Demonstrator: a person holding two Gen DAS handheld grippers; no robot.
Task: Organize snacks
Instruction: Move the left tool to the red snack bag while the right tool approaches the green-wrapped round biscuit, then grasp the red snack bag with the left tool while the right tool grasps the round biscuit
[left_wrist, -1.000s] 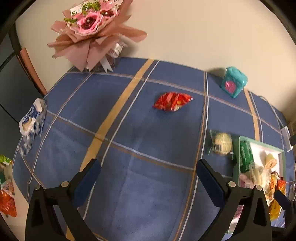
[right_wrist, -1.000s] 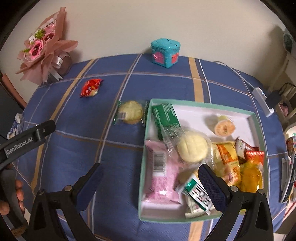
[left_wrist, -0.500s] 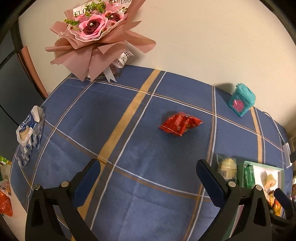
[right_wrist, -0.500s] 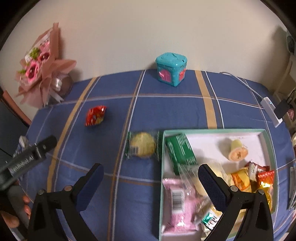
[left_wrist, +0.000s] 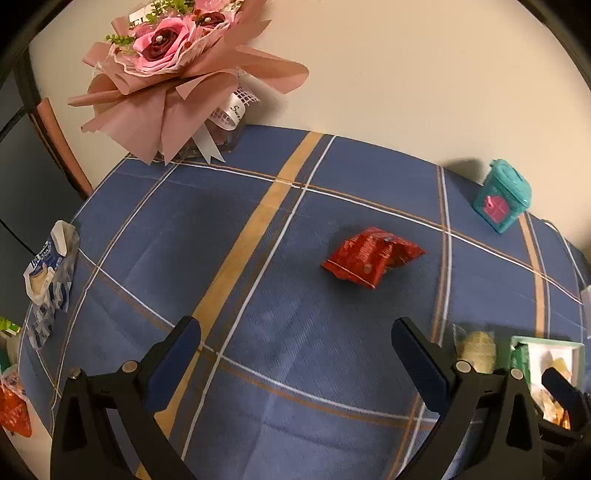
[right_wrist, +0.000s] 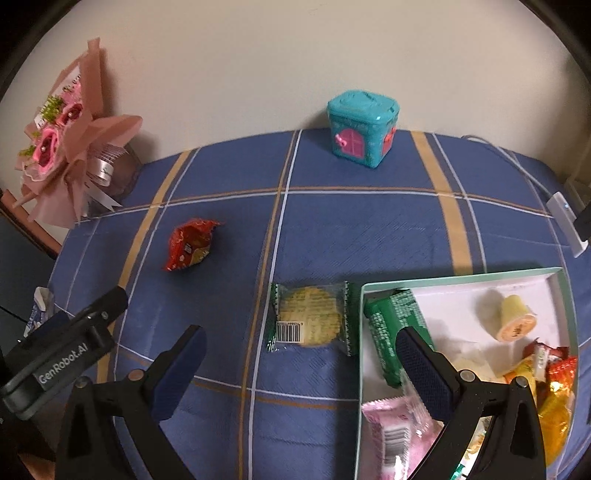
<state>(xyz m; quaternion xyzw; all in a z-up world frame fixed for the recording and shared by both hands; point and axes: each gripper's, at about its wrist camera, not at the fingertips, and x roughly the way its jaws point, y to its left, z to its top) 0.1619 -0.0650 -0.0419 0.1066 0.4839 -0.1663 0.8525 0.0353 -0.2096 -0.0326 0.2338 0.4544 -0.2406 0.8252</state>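
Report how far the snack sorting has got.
Mostly done: the tray already holds many snacks. Nothing is in hand; the left gripper and right gripper both have open jaws. Left: the red snack packet and the green-wrapped cookie, both on the tablecloth.

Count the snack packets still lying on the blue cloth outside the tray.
2: a red packet towards the bouquet side, and a green-wrapped round biscuit just beside the tray. Items at the table's far left edge may be more; unclear.
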